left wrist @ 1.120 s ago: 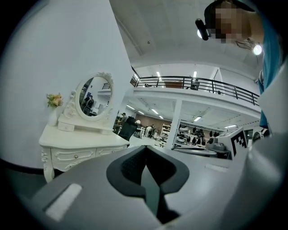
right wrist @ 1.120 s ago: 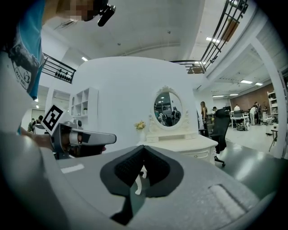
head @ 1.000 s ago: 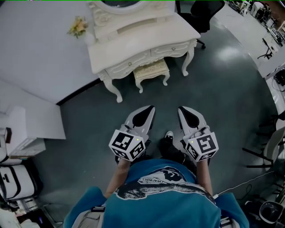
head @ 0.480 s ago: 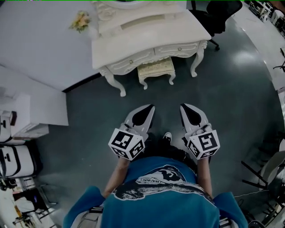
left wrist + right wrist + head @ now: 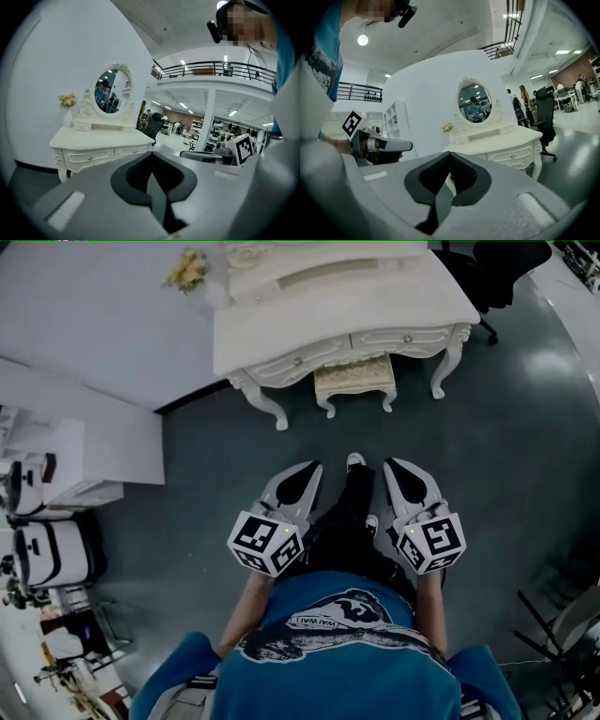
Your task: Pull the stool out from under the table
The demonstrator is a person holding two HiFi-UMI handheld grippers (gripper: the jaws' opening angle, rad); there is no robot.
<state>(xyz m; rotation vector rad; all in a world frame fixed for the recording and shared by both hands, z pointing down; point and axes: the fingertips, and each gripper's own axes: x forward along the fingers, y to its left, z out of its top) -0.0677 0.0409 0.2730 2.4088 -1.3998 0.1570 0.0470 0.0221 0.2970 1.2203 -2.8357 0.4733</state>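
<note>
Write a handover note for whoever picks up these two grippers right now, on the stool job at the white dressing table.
Left gripper: shut, empty.
Right gripper: shut, empty, level with the left.
Stool: tucked under the white dressing table, between its front legs, with its front part showing. Grey floor lies between it and both grippers.
Done: nothing on the stool yet. Neither gripper touches it.
Left: get close, open a gripper, take hold of the stool and draw it out from under the table.
</note>
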